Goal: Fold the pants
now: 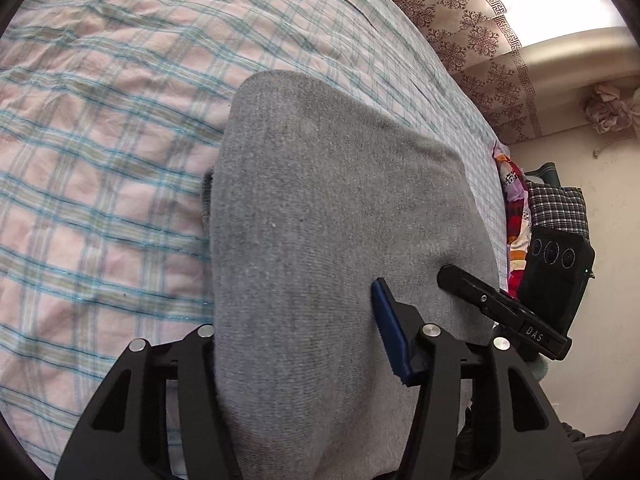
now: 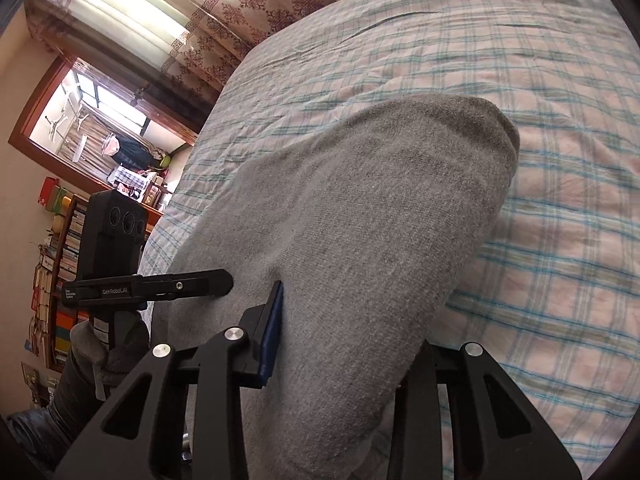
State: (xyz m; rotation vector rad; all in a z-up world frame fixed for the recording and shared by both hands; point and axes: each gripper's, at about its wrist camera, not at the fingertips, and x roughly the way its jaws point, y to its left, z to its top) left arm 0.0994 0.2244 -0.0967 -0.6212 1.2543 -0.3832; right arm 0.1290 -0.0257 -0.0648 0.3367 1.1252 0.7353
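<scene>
The grey knit pants (image 1: pixel 332 216) hang as a folded band over the plaid bed sheet (image 1: pixel 100 160), held up at the near end. My left gripper (image 1: pixel 300 340) is shut on the pants; its blue pad (image 1: pixel 390 336) shows on the right, and the cloth hides the other finger. My right gripper (image 2: pixel 344 340) is shut on the same pants (image 2: pixel 360 220), with its blue pad (image 2: pixel 272 336) on the left and the other finger hidden. Each view shows the other gripper beside the cloth: the right one (image 1: pixel 504 308) and the left one (image 2: pixel 148 286).
The pink and teal plaid bed (image 2: pixel 540 160) fills most of both views. A patterned curtain (image 1: pixel 472 28) hangs behind it. Colourful cloth and a checked bag (image 1: pixel 556 208) lie by the bed edge. A bookshelf (image 2: pixel 60 280) and a window (image 2: pixel 100 120) stand at the left.
</scene>
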